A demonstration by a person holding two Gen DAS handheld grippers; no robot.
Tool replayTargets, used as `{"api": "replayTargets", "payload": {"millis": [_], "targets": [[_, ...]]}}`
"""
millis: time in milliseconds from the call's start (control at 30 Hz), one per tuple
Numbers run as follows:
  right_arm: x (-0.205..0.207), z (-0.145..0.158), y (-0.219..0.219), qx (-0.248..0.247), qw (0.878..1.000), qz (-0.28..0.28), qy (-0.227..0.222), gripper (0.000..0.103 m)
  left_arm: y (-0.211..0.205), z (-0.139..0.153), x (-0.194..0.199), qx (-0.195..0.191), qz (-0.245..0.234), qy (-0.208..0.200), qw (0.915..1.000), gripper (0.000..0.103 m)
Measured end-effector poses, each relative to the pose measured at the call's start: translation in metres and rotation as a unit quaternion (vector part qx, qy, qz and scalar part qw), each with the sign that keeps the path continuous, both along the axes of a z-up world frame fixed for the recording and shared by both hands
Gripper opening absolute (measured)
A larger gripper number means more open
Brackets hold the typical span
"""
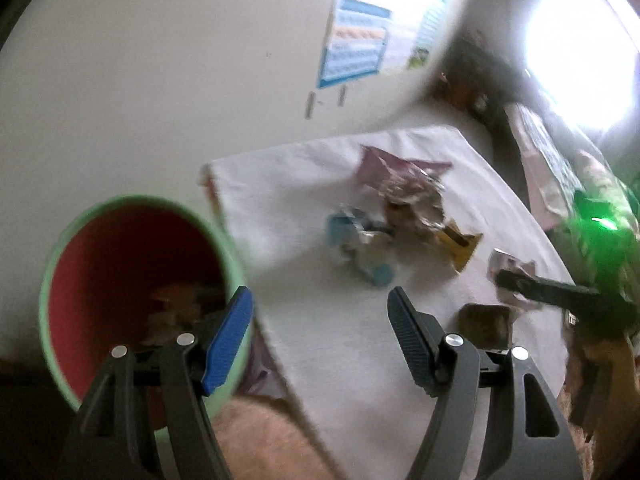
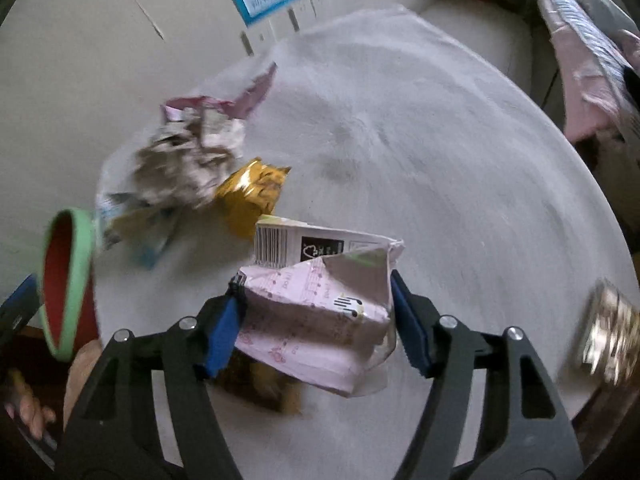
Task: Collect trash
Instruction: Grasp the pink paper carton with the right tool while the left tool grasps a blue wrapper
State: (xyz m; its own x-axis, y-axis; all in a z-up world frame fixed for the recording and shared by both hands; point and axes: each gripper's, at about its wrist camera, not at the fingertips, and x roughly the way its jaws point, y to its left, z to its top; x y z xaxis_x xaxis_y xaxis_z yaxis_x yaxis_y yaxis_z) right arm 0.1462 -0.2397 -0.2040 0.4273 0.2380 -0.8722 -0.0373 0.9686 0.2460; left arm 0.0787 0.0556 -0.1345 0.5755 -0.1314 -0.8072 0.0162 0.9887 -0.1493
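Right tool [image 2: 316, 320] clenched on a crumpled pale-pink paper wrapper w/ barcode flap [image 2: 320, 300], low over the white cloth-covered surface [image 2: 460, 160]. Left tool [image 1: 320, 340] released, nothing between its jaws, beside green-rimmed red-lined bin [image 1: 120, 272]. Beyond: gold foil wrapper [image 2: 252, 196], then blurred, probably mixed wrapper pile [image 2: 188, 160].

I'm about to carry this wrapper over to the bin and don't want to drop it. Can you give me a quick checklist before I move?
1. Pink wrapper between the right gripper pads: ok.
2. Pads pressing firmly on it: cannot tell, the view is blurred.
3. Left gripper empty and open: ok.
4. Green bin mouth unobstructed, with room inside: ok.
5. Gold wrapper and the crumpled pile lie apart from the held wrapper: ok.
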Motion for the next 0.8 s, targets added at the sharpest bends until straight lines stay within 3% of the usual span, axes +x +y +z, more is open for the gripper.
{"api": "replayTargets", "payload": {"millis": [100, 233, 433, 467, 600, 667, 800], "targets": [[-0.042, 0.006, -0.006, 0.009, 1.000, -0.012, -0.021, 0.066, -0.018, -0.006, 0.021, 0.001, -0.002, 0.011, 0.9999, 0.067], [-0.090, 0.005, -0.013, 0.037, 0.999, -0.035, -0.015, 0.067, -0.038, -0.023, 0.058, 0.019, -0.003, 0.032, 0.9993, 0.067], [-0.119, 0.011, -0.006, 0.030, 0.999, -0.015, -0.018, 0.067, -0.052, -0.054, 0.092, 0.033, 0.018, 0.086, 0.9956, 0.064], [-0.122, 0.011, -0.004, 0.028, 0.999, -0.011, -0.020, 0.067, -0.051, -0.056, 0.094, 0.031, 0.026, 0.089, 0.9952, 0.056], [-0.126, 0.005, 0.003, 0.033, 0.999, 0.011, -0.005, 0.068, -0.046, -0.058, 0.095, 0.002, 0.045, 0.097, 0.9943, 0.044], [-0.127, 0.004, 0.005, 0.039, 0.999, 0.013, -0.002, 0.070, -0.045, -0.052, 0.088, 0.005, 0.041, 0.092, 0.9949, 0.023], [-0.126, 0.003, 0.003, 0.046, 0.999, 0.009, 0.002, 0.072, -0.038, -0.035, 0.063, 0.010, 0.029, 0.069, 0.9972, 0.022]]}}
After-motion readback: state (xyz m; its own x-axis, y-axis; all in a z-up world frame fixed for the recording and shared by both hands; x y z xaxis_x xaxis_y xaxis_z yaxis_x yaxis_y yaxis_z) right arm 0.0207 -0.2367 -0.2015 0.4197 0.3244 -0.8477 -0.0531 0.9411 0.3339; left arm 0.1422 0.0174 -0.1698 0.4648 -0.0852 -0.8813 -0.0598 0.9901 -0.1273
